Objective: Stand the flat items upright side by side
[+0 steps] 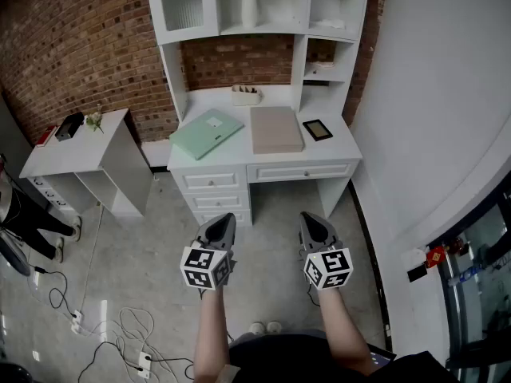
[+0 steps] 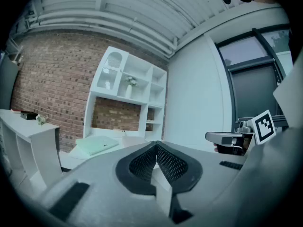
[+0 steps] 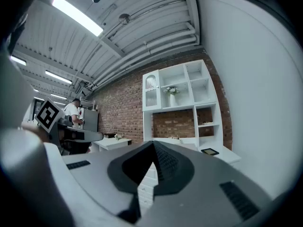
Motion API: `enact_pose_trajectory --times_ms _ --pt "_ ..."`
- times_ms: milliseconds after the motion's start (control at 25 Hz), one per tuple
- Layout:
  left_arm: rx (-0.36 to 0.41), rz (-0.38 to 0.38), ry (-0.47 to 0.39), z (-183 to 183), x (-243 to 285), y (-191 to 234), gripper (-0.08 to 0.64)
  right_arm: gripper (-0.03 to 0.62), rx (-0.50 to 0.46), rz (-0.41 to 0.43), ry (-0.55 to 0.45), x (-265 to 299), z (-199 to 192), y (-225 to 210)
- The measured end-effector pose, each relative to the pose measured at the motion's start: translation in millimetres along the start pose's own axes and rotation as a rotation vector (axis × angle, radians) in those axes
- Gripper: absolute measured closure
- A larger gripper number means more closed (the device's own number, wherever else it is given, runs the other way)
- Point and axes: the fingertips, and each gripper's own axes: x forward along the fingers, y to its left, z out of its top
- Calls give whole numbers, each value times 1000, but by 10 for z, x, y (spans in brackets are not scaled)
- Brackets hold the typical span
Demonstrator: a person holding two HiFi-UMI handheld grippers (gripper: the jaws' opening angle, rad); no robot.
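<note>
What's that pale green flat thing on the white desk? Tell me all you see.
The pale mint-green flat folder is rectangular, seemingly plastic or card, with a small mark on its cover. It lies flat and skewed on the left part of the white desk, just left of a beige flat book. Nothing rests on it.

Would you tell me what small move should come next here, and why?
Probably step toward the desk: the left gripper and right gripper are shut, empty and short of it, while the green folder and beige book lie flat there.
</note>
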Motion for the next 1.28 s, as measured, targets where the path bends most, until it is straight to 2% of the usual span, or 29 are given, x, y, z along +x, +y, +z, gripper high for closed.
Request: enact_pose_trajectory --times_ms 520,680,1040,1080,1120,1240,1280 --pt "-15 13 -1 -22 -55 73 551 595 -2 22 0 59 -1 115" --pt "-7 -4 9 -69 -25 28 551 595 -14 33 -2 81 -12 153" --pt "-22 -71 22 -187 52 -133 549 592 31 53 28 33 -153 168" --pt "-27 -77 17 -192 50 -139 548 547 39 54 31 20 -170 161" --pt "-33 -79 13 -197 49 -139 543 529 46 52 32 7 -185 149" --pt "-53 -75 6 -225 51 -113 427 461 62 42 24 -25 -208 105" --pt "-56 -71 3 -227 51 -92 392 415 71 41 20 -24 -208 97"
